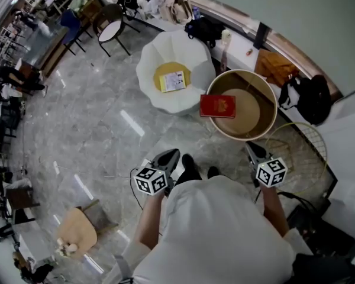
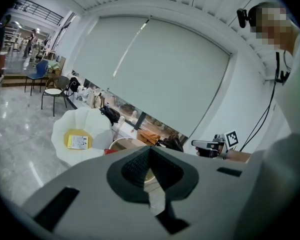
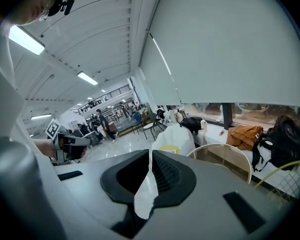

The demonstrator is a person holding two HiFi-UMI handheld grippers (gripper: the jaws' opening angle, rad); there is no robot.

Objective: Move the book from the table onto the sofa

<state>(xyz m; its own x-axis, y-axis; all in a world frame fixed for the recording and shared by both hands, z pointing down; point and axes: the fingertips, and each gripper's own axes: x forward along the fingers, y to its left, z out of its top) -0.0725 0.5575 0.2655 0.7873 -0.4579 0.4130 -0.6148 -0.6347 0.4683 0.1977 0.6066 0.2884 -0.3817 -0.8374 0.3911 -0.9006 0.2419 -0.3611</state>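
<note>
A red book [image 1: 218,106] lies flat on the left edge of the round tan table [image 1: 266,87]. Just left of it stands the white petal-shaped sofa [image 1: 195,55], with a yellow cushion and a pale booklet [image 1: 173,80] on its seat. Both grippers hang low in front of me, short of the table and empty. My left gripper [image 1: 168,157] is shut, as is my right gripper [image 1: 252,149]. In the left gripper view only a red sliver of the book [image 2: 109,151] peeks over the shut jaws, beside the sofa [image 2: 77,126]. The right gripper view shows the sofa [image 3: 176,136] and table rim [image 3: 225,148].
A yellow-rimmed wire basket [image 1: 300,149] stands right of the table. Bags, a black backpack [image 1: 310,96] and a tan jacket [image 1: 275,67] line the window ledge behind. Black chairs [image 1: 109,23] stand at the far left; a small wooden stool [image 1: 77,229] sits on the marble floor behind me.
</note>
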